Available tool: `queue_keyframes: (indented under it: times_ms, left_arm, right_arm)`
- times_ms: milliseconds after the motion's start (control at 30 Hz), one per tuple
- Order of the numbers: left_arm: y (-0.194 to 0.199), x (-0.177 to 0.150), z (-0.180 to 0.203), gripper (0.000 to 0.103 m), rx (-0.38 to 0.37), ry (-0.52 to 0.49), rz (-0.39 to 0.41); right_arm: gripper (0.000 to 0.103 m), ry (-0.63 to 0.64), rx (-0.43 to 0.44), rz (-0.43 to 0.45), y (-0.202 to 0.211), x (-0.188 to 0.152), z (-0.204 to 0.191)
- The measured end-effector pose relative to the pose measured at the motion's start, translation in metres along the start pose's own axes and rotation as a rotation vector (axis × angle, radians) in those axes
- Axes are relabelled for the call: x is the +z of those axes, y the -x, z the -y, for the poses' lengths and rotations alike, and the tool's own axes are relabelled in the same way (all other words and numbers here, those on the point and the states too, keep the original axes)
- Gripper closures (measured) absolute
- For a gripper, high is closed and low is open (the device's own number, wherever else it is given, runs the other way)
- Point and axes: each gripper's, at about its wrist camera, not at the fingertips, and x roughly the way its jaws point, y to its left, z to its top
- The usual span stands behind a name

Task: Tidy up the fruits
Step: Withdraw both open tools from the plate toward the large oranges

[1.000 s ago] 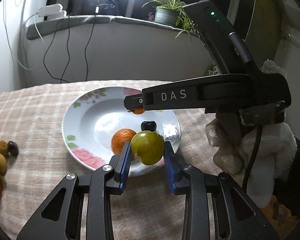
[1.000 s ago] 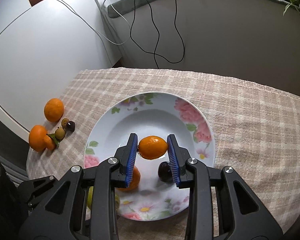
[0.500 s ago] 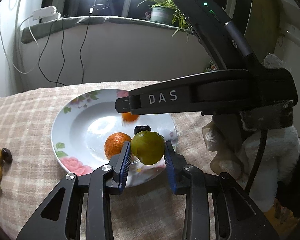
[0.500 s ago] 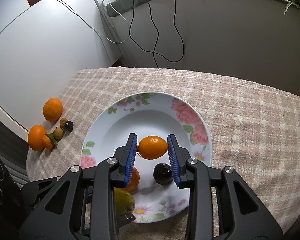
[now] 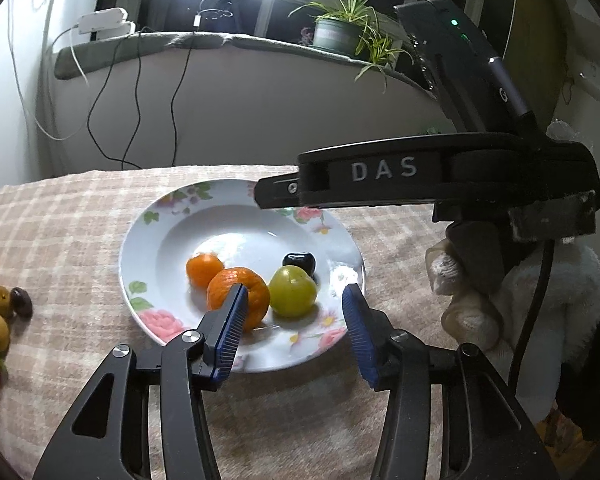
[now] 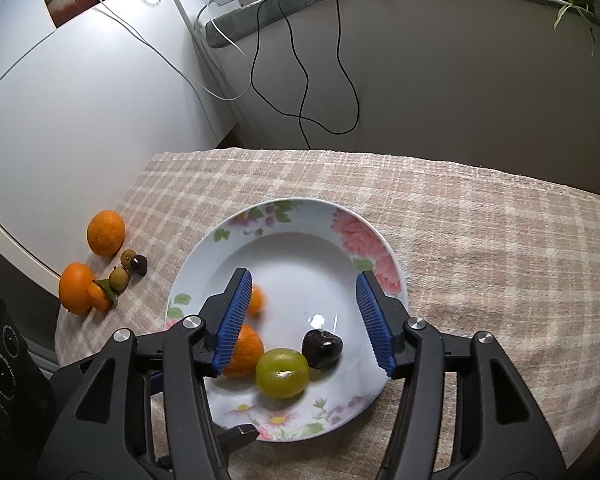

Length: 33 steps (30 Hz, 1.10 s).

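Hovering over the flowered plate [image 6: 384, 268], both tools are spreading their blue pads apart and nothing is pinched between them: the left gripper [image 5: 294, 330] has its jaws opening around empty air above the green fruit [image 5: 292, 290], and the right gripper [image 6: 306, 322] is opening too. On the plate lie 4 fruits: a big orange [image 5: 238, 290], a small orange [image 5: 203, 269], the green fruit and a dark cherry [image 6: 322, 348]. More fruits [image 6: 100, 260] wait on the checked cloth [image 6: 480, 220], well apart from the plate.
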Motion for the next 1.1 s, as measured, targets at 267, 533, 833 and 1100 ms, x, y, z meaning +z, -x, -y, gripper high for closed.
queue_keyframes:
  times_ms: [267,533,833,1100]
  left_arm:
    - [0.028,-0.004,-0.017,0.055,0.009,0.030,0.037]
    - [0.057,-0.011,-0.042,0.055,0.049,0.080,0.072]
    - [0.081,-0.021,-0.063,0.055,0.110,0.103,0.097]
    - [0.100,-0.030,-0.081,0.044,0.179,0.126,0.115]
  right_arm:
    - [0.046,-0.011,0.002,0.028,0.012,0.001,0.000]
    - [0.046,-0.001,0.016,0.043,0.017,0.003,-0.007]
    - [0.040,0.056,0.020,0.055,0.020,0.002,-0.032]
    - [0.024,0.099,0.029,0.060,0.020,0.000,-0.054]
